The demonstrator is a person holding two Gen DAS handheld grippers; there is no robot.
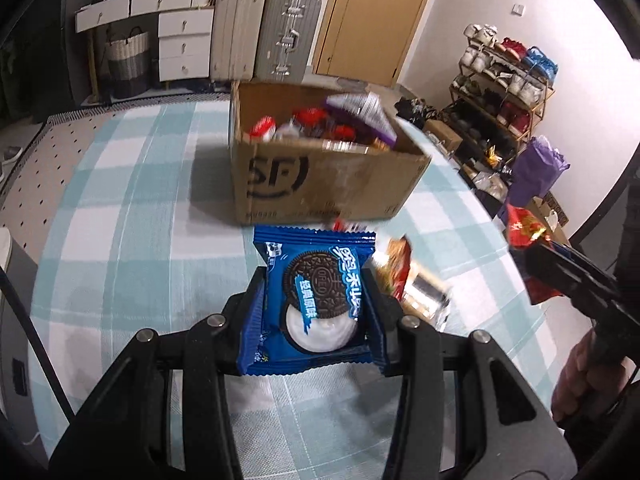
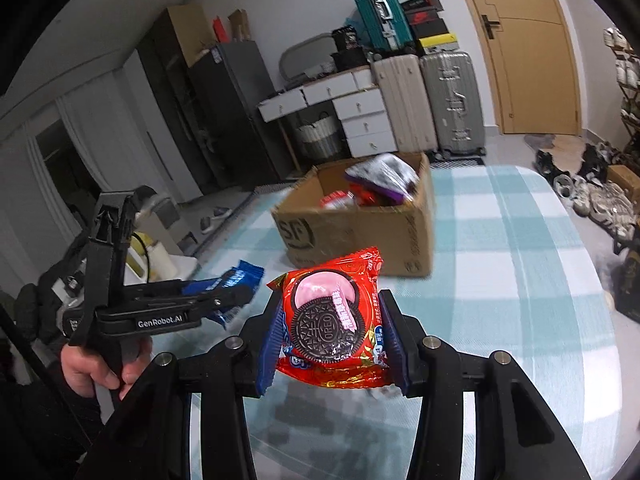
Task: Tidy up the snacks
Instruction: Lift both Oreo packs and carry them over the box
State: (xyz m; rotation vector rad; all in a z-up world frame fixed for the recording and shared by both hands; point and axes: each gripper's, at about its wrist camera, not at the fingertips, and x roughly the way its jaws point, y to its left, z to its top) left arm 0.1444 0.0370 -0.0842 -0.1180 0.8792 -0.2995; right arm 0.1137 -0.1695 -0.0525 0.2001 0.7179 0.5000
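With the left gripper (image 1: 316, 300) clamped on a blue Oreo packet (image 1: 316, 300) and the right gripper (image 2: 334, 334) on a red Oreo packet (image 2: 334, 320), both held above the checked tablecloth (image 1: 120, 220), the carrying step seems underway, and next each packet needs bringing over the open brown cardboard box (image 1: 320, 176) ahead.

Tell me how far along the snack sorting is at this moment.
Done: the cardboard box already holds several packets, a purple one on top. In hand: the left gripper is shut on a blue Oreo packet, and the right gripper is shut on a red Oreo packet, both above the checked tablecloth. Left: dropping both in, plus at least one loose packet beside the box.
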